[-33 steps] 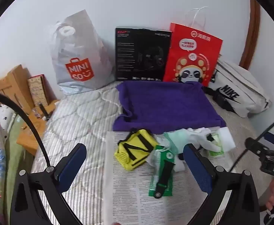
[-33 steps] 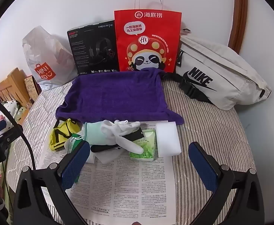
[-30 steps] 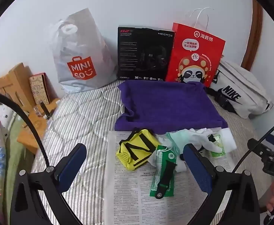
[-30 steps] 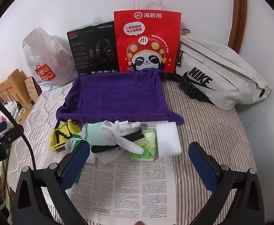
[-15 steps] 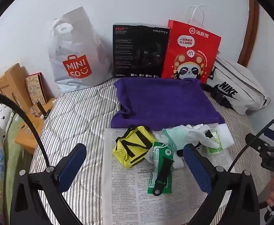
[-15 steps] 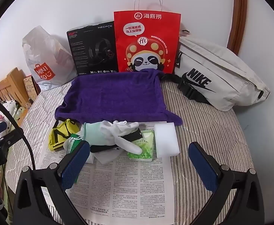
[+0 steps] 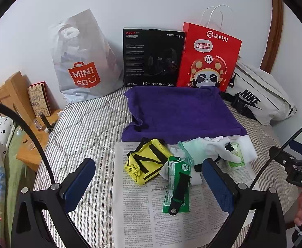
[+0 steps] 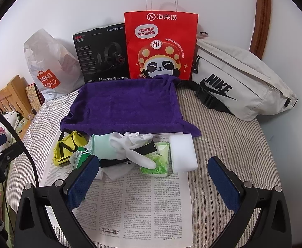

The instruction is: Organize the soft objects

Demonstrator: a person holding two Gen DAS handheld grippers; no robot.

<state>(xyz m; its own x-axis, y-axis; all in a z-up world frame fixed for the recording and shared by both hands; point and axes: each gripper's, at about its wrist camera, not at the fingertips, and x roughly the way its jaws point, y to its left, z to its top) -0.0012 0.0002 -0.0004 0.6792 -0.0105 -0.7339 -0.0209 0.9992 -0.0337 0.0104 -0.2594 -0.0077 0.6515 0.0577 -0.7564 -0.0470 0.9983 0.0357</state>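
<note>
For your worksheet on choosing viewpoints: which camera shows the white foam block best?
The right wrist view: the white foam block lies whole and unobstructed on the newspaper. In the left wrist view it sits small, near the edge.

Against the wall stand a Miniso bag (image 7: 82, 66), a black headset box (image 7: 152, 57) and a red paper bag (image 8: 161, 45). A white Nike bag (image 8: 240, 82) lies beside them on the striped bed (image 8: 229, 136).

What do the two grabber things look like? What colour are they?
Each hand-held gripper, left and right, has a black frame with silver bolts and two fingers padded in textured dark blue. A black cable arcs past each. White lettering "DAS" marks the right one's body in the left view.
</note>
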